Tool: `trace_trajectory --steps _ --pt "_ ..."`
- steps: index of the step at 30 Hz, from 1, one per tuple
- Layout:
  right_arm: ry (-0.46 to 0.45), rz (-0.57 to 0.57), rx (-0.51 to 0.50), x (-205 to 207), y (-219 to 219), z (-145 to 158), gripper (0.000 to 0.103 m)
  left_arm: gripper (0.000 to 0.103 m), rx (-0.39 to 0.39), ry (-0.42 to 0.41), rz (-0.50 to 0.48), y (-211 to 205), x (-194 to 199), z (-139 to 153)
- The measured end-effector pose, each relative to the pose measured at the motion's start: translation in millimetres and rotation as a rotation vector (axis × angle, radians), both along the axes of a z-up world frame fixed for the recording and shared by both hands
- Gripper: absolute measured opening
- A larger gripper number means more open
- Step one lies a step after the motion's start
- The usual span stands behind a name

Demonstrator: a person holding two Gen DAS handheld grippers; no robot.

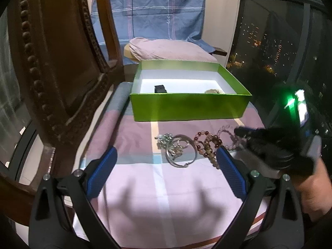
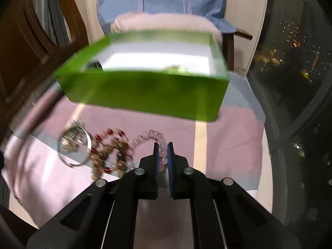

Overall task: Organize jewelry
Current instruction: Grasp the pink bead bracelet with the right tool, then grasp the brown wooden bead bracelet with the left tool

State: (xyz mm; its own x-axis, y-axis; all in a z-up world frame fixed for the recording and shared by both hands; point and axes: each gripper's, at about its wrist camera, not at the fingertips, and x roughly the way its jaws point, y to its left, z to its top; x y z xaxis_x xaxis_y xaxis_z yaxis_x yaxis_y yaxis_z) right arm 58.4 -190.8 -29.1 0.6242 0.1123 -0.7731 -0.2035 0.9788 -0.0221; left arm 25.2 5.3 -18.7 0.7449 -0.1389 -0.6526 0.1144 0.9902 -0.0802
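Observation:
A pile of jewelry lies on the striped cloth in front of an open green box. It holds a silver bangle, a greenish bead piece, a red and brown bead bracelet and a pale pink bead bracelet. My right gripper is shut on the pink bead bracelet at the pile's right end. My left gripper is open and empty, low over the cloth just in front of the pile. The box holds a small black item and a pale beaded piece.
A carved wooden chair back stands close on the left. Behind the box are a pink cushion and blue checked fabric. A dark window with city lights runs along the right. The table's front edge is near.

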Motion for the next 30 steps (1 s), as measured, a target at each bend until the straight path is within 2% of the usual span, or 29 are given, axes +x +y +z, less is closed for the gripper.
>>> trace_trajectory --steps 4,7,13,15,17,19,22,25,26,27,28,30 --pt "-0.06 0.019 0.056 -14 -9 25 0.008 0.095 0.008 0.011 -0.028 -12 1 -4" --pt "-0.085 0.014 0.09 -18 -20 31 0.008 0.095 0.022 0.012 -0.043 -20 1 -6" --pt "-0.124 0.016 0.122 -30 -33 50 0.008 0.093 -0.002 0.042 -0.081 -37 7 -13" --pt "-0.133 0.004 0.126 -33 -38 52 0.008 0.086 -0.004 0.067 -0.109 -49 10 -20" --pt "-0.125 -0.004 0.132 -32 -42 51 0.008 0.074 -0.011 0.098 -0.13 -59 14 -28" --pt "-0.116 -0.002 0.131 -29 -41 49 0.008 0.067 -0.022 0.141 -0.144 -71 20 -39" --pt "-0.103 0.006 0.129 -29 -40 45 0.008 0.053 -0.032 0.186 -0.143 -81 27 -52" --pt "-0.097 0.015 0.128 -29 -37 43 0.008 0.045 -0.027 0.214 -0.119 -86 36 -61" --pt "-0.096 0.018 0.128 -29 -37 43 0.008 0.038 -0.031 0.227 -0.113 -86 39 -65" --pt "-0.095 0.019 0.128 -29 -37 43 0.008 0.037 -0.038 0.229 -0.11 -85 41 -66" --pt "-0.095 0.02 0.128 -29 -37 43 0.008 0.032 -0.041 0.224 -0.104 -85 42 -66" --pt "-0.093 0.023 0.127 -29 -37 43 0.008 0.014 -0.038 0.221 -0.104 -85 43 -65"
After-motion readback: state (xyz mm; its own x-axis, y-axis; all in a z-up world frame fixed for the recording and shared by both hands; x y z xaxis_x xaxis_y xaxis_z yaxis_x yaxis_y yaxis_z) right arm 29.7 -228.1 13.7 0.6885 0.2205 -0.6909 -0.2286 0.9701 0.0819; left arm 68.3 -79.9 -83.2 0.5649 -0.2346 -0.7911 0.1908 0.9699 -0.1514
